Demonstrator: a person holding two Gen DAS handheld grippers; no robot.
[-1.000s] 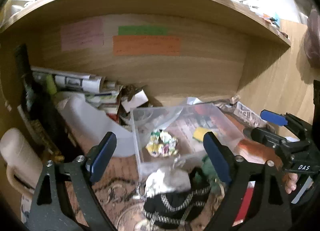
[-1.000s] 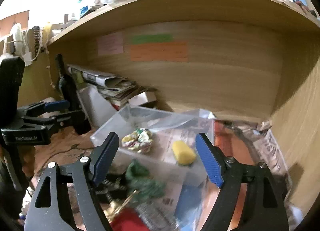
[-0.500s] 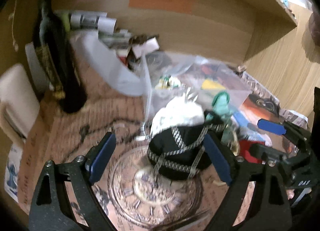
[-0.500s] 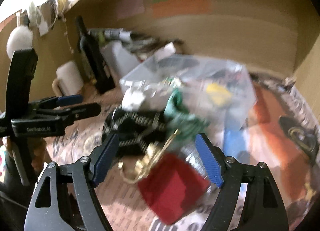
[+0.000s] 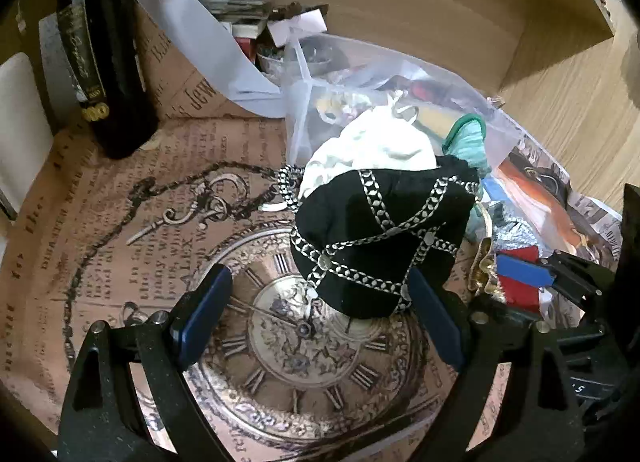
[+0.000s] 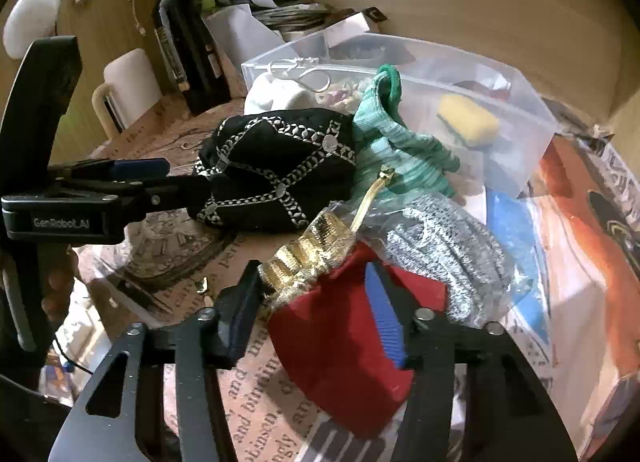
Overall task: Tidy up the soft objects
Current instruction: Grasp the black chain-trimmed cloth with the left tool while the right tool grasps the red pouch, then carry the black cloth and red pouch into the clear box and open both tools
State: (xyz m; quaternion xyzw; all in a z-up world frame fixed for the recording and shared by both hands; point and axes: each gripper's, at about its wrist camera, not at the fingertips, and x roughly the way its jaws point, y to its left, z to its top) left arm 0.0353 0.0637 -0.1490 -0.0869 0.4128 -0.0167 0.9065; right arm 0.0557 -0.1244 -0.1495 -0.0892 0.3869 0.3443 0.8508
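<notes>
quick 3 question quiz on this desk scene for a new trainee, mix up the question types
1. True or false: the yellow sponge lies inside the clear box.
2. What sits between the open jaws of the left gripper?
A. black pouch with a silver chain pattern
B. dark bottle
C. white mug
3. Fill the gap: the pouch between the jaws of the right gripper is ____ with gold trim.

Key: 1 true; 2 A; 3 red
</notes>
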